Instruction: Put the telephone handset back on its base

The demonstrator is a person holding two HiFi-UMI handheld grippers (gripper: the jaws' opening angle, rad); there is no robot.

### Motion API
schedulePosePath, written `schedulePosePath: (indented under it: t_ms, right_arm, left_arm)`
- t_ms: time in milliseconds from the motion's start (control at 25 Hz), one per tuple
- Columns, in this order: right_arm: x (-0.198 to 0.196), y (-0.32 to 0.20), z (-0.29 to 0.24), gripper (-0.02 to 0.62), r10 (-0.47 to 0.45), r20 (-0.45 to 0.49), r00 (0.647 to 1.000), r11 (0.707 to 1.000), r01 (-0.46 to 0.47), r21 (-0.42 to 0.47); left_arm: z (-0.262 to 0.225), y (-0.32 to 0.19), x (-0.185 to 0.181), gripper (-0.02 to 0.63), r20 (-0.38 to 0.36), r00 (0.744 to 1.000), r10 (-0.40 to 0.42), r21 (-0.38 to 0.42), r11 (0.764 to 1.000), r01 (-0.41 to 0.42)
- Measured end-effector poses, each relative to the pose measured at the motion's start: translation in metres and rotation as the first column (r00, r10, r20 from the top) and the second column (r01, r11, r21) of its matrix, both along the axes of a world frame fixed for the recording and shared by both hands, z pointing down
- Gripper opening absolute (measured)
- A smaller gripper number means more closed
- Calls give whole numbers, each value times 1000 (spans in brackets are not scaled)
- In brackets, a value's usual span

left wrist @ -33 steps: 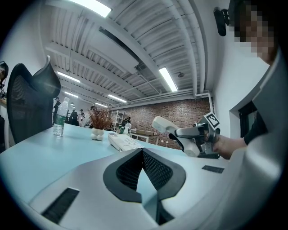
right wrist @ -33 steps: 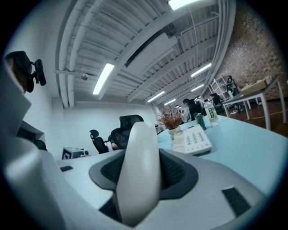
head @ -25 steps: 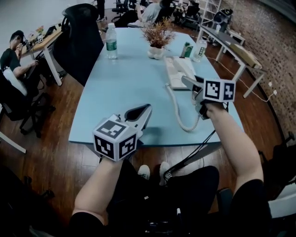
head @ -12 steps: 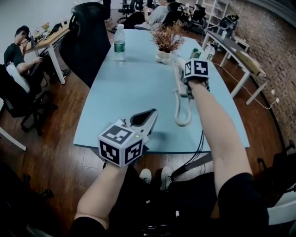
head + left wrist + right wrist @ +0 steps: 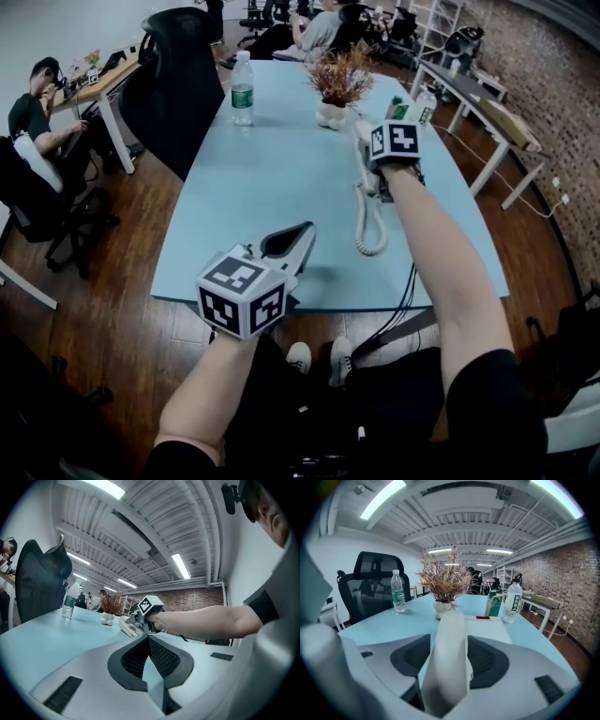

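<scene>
Now: right gripper [image 5: 382, 152] reaches out over the far right part of the light-blue table [image 5: 262, 187], at the white telephone base [image 5: 486, 626]. Its jaws are opening. The white handset [image 5: 449, 653] stands between them, pads close along its sides, far end lying over the base's left part. Whether it is fully seated in the cradle I cannot tell. A coiled cord [image 5: 368, 225] trails from the telephone toward the near edge.

Left gripper [image 5: 298, 236] hangs low at the table's near edge, well apart from the telephone. Its jaws are closed, tips together, with nothing between them.

Beyond the base: a white vase of dried flowers [image 5: 445, 581], a clear bottle [image 5: 513, 602] and a green carton [image 5: 494, 604]. A water bottle [image 5: 243, 89] stands far left, near a black office chair [image 5: 178, 75].
</scene>
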State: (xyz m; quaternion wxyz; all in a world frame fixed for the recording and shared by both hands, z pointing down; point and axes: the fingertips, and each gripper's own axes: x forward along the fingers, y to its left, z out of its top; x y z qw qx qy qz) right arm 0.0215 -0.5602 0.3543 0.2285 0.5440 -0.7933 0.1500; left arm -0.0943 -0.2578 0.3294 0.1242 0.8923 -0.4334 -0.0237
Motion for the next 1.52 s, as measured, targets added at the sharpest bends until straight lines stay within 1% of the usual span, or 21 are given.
schedulePosePath:
  t_ms: [80,160,240,280,320,360,440,480,520,560,600,680,720,840,920,960,1160,1240,1280,1320,1520]
  right_arm:
    - [-3,14,-11,276,-49,34,998,999,48,26]
    - [-6,38,-23,266,-122,104,987,992,117,52]
    - [-3,69,-36,175,-186,181,966,981,173,86]
    - [2,85,-43,172,-206,211,956,977,188,105]
    - [8,101,-50,147,-222,240,945,972,197,125]
    - [15,118,-56,106,-238,277,931,968,205,142]
    - [29,155,-67,105,-275,367,889,959,226,171]
    - [36,174,-73,86,-294,409,864,954,236,187]
    - [45,192,-78,77,-311,439,843,948,243,205]
    - [54,210,-84,42,-327,455,828,942,247,227]
    - [64,227,-89,13,-339,456,823,936,248,249]
    - [83,257,-95,6,-356,461,812,927,245,285]
    - [89,271,-96,6,-364,487,794,925,243,293]
    - [101,306,-94,6,-390,574,721,917,242,318]
    - [103,325,-94,6,-414,593,691,906,252,340]
    - [102,332,-92,6,-426,588,688,901,262,346]
    - [93,350,-82,6,-465,519,717,881,317,352]
    - [94,351,-77,6,-468,514,719,880,323,350]
    - [94,351,-76,6,-467,505,726,879,323,349]
    - [95,351,-74,6,-466,495,734,880,323,349]
    - [97,349,-61,6,-456,488,744,886,328,328]
  left_arm:
    - [0,1,2,-5,4,1000,3,1,1000,-3]
    - [0,2,4,-5,10,1000,6,2,1000,-6]
    - [0,3,5,-5,17,1000,7,3,1000,-7]
    - [0,3,6,-5,20,1000,6,5,1000,-6]
    - [-1,3,6,-5,24,1000,5,6,1000,-5]
    - [-1,3,6,-5,27,1000,4,7,1000,-4]
    - [-1,4,7,-5,35,999,4,9,1000,-4]
    - [-1,5,9,-5,39,999,6,11,1000,-6]
    - [-2,7,11,-5,43,999,8,14,1000,-9]
    - [-3,8,13,-5,47,999,11,16,1000,-12]
    - [-4,9,16,-5,52,999,15,19,1000,-16]
    - [-4,11,21,-6,61,998,25,21,999,-26]
    - [-4,12,24,-5,66,997,30,22,999,-32]
    - [-2,16,34,-5,78,996,51,20,998,-53]
    - [0,19,42,-5,87,994,66,22,997,-68]
    - [1,20,45,-5,93,993,73,21,997,-75]
    - [2,25,59,-5,109,989,101,20,994,-104]
    - [0,28,62,-5,109,988,108,25,994,-111]
    - [-1,29,62,-5,107,988,109,27,993,-112]
    - [-1,29,61,-5,105,988,109,28,993,-112]
    - [-1,26,53,-5,100,990,96,27,995,-100]
